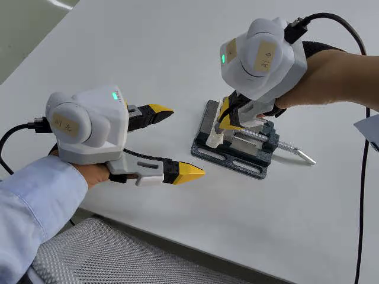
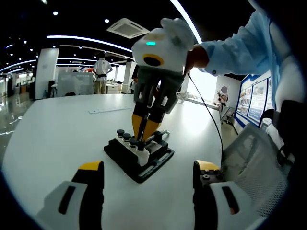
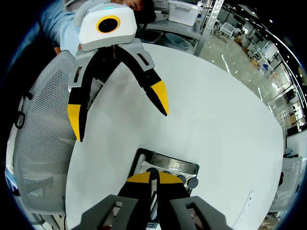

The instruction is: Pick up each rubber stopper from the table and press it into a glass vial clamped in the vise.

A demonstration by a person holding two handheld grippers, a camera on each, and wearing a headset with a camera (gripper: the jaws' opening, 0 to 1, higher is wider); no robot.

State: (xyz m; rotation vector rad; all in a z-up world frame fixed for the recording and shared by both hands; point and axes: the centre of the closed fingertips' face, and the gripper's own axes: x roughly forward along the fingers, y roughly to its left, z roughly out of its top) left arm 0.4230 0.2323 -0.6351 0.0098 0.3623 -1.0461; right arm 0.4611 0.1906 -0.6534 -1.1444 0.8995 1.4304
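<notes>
Pointing straight down at centre right, the right claw, tips pressed together, meets black-stoppered glass vials in the dark metal vise directly beneath; the spread left claw hangs well apart, lower left.

I am wearing a light blue sleeve on my left arm. My left gripper and right gripper are showing rounded white housings, black jaws tipped yellow, green lights glowing and black cables trailing.

Bright, even overhead light — soft shadows on the table, fisheye-bent edges.
</notes>
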